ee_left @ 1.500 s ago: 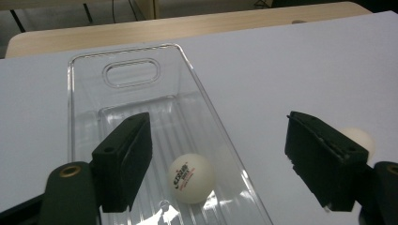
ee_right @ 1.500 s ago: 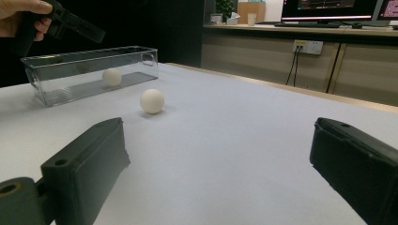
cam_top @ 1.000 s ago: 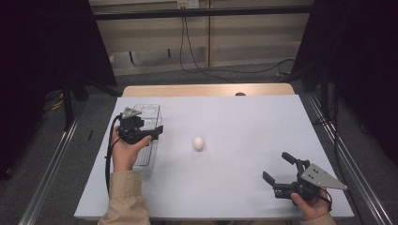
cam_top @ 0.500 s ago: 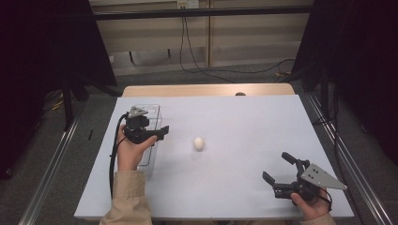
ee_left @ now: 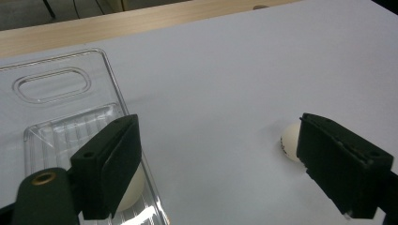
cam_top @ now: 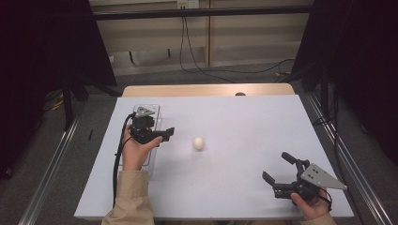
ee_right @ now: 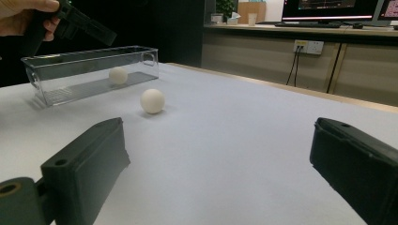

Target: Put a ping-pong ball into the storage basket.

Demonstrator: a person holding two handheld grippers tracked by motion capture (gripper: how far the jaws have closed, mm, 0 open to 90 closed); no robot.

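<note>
A white ball (cam_top: 199,143) lies on the white table, also seen as the loose ball (ee_left: 290,140) and the nearer ball (ee_right: 153,101). A second ball (ee_right: 118,75) rests inside the clear plastic box (cam_top: 143,157) at the left; in the left gripper view this boxed ball (ee_left: 133,190) peeks from behind a jaw. My left gripper (cam_top: 164,135) hovers at the box's right edge, aimed toward the loose ball. Its jaws have just been opening and nothing is between them. Near the front right corner, my right gripper (cam_top: 277,167) stands open and empty.
The clear box (ee_left: 61,89) has an oval handle slot at its far end. A wooden strip (cam_top: 206,90) borders the table's far side, with cables beyond it. Dark curtains flank both sides. The left gripper (ee_right: 80,21) appears far off above the box (ee_right: 89,70).
My left gripper has drifted slightly right, from over the box toward the loose ball. The right gripper and both balls have stayed put.
</note>
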